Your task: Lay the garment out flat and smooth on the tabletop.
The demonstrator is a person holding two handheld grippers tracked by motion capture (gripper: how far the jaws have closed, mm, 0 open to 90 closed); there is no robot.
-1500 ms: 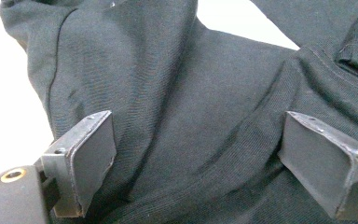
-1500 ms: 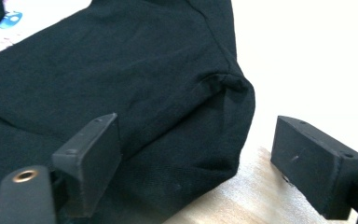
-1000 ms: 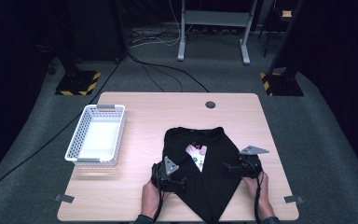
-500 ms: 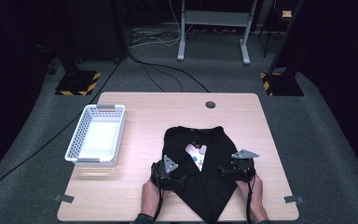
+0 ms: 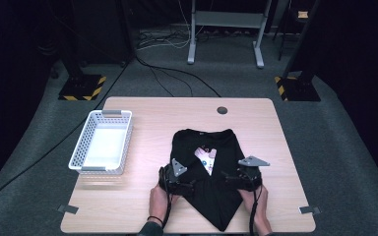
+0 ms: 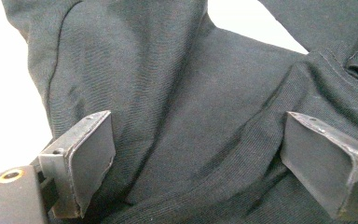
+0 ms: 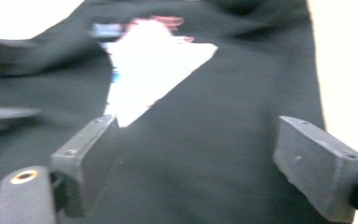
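A black T-shirt (image 5: 204,142) lies on the wooden table (image 5: 142,118), its sides folded in so it narrows to a point near the front edge. A white and pink print (image 5: 206,158) shows in the gap at its middle. My left gripper (image 5: 189,184) rests on the shirt's left fold, and its jaws stand wide apart over wrinkled black cloth (image 6: 191,116). My right gripper (image 5: 229,178) hovers over the right fold. Its jaws have just been closing a little but remain wide, with the flat cloth (image 7: 223,107) under them, ungripped. The print (image 7: 154,60) lies just ahead.
An empty white plastic basket (image 5: 81,147) stands on the left part of the table. A round cable hole (image 5: 221,110) sits near the far edge. Bare wood runs along the right (image 5: 280,162) and front left of the shirt. Beyond the table are stands and cables on grey carpet.
My right gripper has moved left from the shirt's right edge in over the right fold. The left gripper has stayed where it was.
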